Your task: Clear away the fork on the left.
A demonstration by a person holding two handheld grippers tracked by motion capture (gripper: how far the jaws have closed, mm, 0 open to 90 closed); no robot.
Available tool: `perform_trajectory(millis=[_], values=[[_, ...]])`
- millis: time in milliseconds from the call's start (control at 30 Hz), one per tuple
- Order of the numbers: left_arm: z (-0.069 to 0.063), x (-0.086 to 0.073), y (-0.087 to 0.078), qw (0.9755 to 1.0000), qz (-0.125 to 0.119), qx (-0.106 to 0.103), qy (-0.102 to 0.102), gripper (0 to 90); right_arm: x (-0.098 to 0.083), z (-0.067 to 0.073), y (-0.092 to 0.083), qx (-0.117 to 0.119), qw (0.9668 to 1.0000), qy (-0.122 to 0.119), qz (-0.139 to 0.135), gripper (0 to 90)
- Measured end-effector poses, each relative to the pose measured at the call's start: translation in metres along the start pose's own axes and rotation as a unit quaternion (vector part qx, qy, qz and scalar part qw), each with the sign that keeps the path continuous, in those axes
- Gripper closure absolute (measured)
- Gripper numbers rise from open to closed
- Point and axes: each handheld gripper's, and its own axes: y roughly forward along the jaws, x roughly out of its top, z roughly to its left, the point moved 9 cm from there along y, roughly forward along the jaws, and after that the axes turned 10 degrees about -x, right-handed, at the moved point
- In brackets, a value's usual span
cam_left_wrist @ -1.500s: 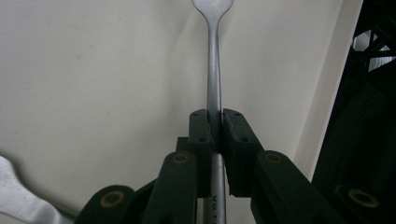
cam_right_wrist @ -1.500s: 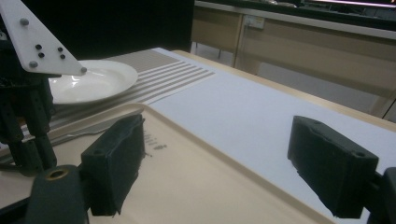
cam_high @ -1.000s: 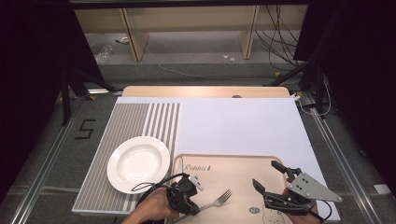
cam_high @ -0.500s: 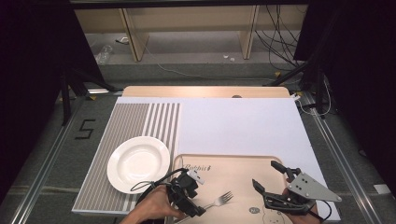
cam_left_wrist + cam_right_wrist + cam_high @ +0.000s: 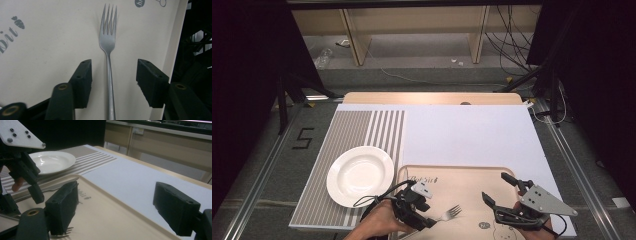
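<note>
The step in hand is judged to be the taking up of the fork, which lies flat on the beige tray near its front edge, prongs pointed away from the left claw. In the left gripper view the handle is seen running between the two black jaws with a clear gap on each side, so the left claw is released and nothing is grasped; its jaws have just been closing, with the handle between them. In the high view the left claw is set low over the handle end, while the right claw is held spread and empty above the right part of the tray, apart from the fork. A white plate rests on the striped mat to the left of the tray. The next move is judged to call for the jaws to be pressed onto the thin handle, centred, before any lift.
</note>
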Motion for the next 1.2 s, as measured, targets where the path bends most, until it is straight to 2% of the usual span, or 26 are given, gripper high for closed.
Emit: perform_trajectory(millis=[133, 233, 333, 367, 500, 567, 700, 1200], values=[[0.001, -0.003, 0.005, 0.9995, 0.023, 0.017, 0.009, 58.5, 0.0, 0.0, 0.0, 0.001, 1.0, 0.0, 0.0, 21.2], [-0.002, -0.003, 0.008, 0.9995, 0.028, 0.006, 0.01, 67.7, 0.0, 0.0, 0.0, 0.0, 1.0, -0.001, -0.001, 21.2], [-0.004, -0.004, 0.011, 0.9991, 0.036, 0.013, 0.019, 72.6, 0.0, 0.0, 0.0, 0.001, 1.0, -0.001, 0.0, 21.2], [-0.004, -0.004, 0.012, 0.999, 0.037, 0.013, 0.02, 76.8, 0.0, 0.0, 0.0, 0.001, 1.0, -0.001, 0.0, 21.3], [-0.005, -0.005, 0.017, 0.9987, 0.043, 0.009, 0.027, 82.3, 0.0, 0.001, 0.0, 0.001, 1.0, -0.001, 0.0, 21.6], [-0.006, -0.005, 0.019, 0.9986, 0.039, 0.012, 0.033, 86.9, 0.0, 0.001, 0.0, 0.001, 1.0, -0.001, -0.001, 21.6], [-0.006, -0.008, 0.026, 0.9981, 0.049, 0.007, 0.037, 89.1, 0.0, 0.001, 0.0, 0.001, 1.0, -0.001, -0.001, 21.7], [0.0, -0.01, 0.033, 0.9986, 0.043, 0.011, 0.027, 89.4, 0.0, 0.001, 0.0, 0.0, 1.0, -0.003, -0.002, 21.7]])
